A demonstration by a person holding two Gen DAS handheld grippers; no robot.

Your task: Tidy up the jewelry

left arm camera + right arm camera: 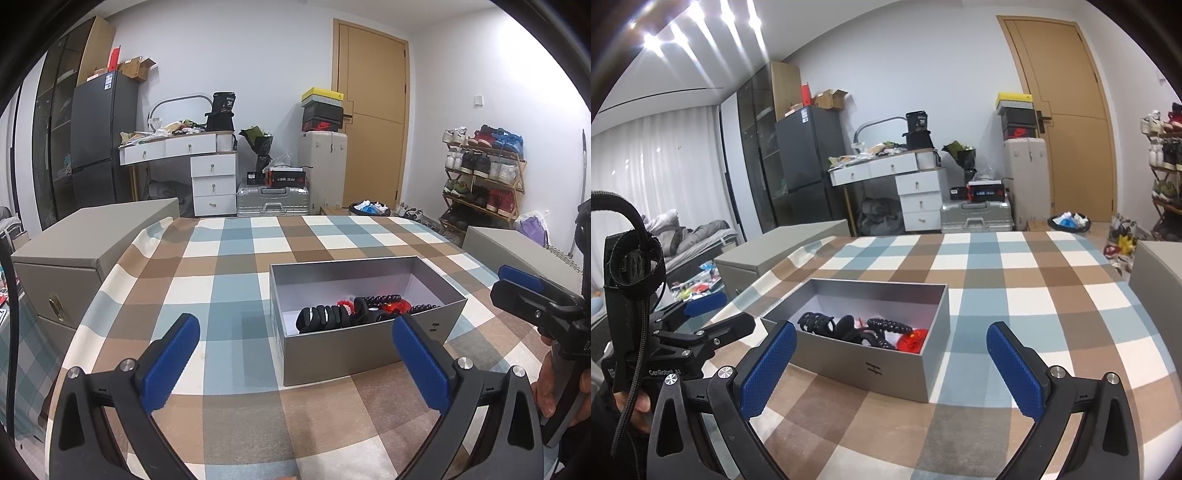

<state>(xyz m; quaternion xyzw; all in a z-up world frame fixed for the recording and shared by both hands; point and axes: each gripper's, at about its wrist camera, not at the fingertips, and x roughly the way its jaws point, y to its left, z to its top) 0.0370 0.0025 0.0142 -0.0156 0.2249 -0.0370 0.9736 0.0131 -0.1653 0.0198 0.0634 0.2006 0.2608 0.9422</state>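
Near the open grey cardboard box (354,347) of black hair clips (325,318), both claws, left (295,354) and right (891,365), are hovering wide and empty, probably lining up a grab.

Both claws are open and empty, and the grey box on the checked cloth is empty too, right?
Not quite: the grey box is not empty. The right wrist view shows black hair clips and a red item inside. Both claws are open and empty.

A: tablecloth (236,266)?
B: checked, blue, brown, white.
A: box (354,350)?
B: silver-grey. Hair clips (325,319) inside black, some red bits.
A: gripper pads (768,365)?
B: blue, black frames.
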